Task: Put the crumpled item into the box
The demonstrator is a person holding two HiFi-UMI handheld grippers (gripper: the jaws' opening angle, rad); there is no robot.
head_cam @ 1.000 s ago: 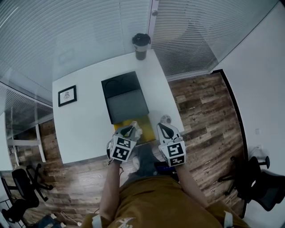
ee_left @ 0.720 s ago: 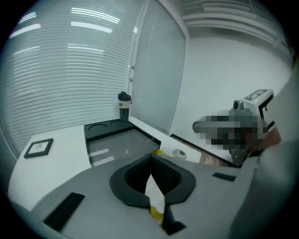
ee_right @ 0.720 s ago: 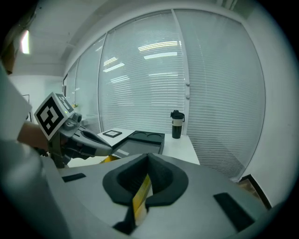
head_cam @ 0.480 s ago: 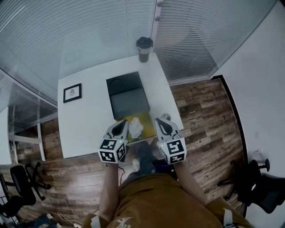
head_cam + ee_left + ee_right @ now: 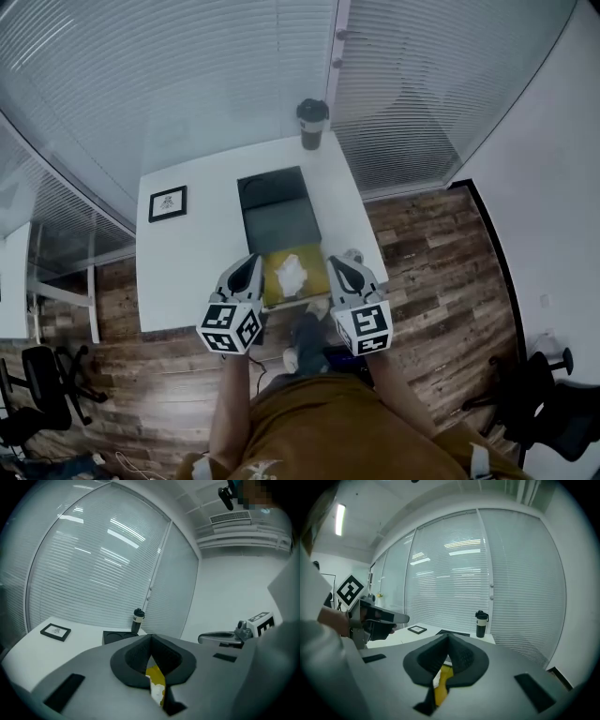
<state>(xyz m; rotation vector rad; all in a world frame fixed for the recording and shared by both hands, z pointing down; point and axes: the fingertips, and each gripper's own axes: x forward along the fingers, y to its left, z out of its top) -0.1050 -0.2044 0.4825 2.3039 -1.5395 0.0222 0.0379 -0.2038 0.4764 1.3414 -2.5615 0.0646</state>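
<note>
A white crumpled item (image 5: pixel 290 271) lies in the yellow tray of the box (image 5: pixel 309 277), near the table's front edge. The box's dark grey and black sections (image 5: pixel 278 211) stretch away behind the tray. My left gripper (image 5: pixel 250 260) hangs just left of the tray, shut and holding nothing. My right gripper (image 5: pixel 334 263) is just right of it, also shut and empty. In the left gripper view the gripper (image 5: pixel 150 642) has its pads meeting, with yellow and white showing below. The right gripper view shows the same for that gripper (image 5: pixel 447 641).
The white table (image 5: pixel 192 262) carries a framed picture (image 5: pixel 168 203) at the left and a black tumbler (image 5: pixel 312 123) at the far edge. A small round white object (image 5: pixel 352 254) sits by my right gripper. Glass walls with blinds stand behind; office chairs (image 5: pixel 42 398) stand on the wood floor.
My left gripper, which was over the yellow tray at the crumpled item, has let it go and drawn back to the left. The item now lies in the tray. The right gripper barely moved.
</note>
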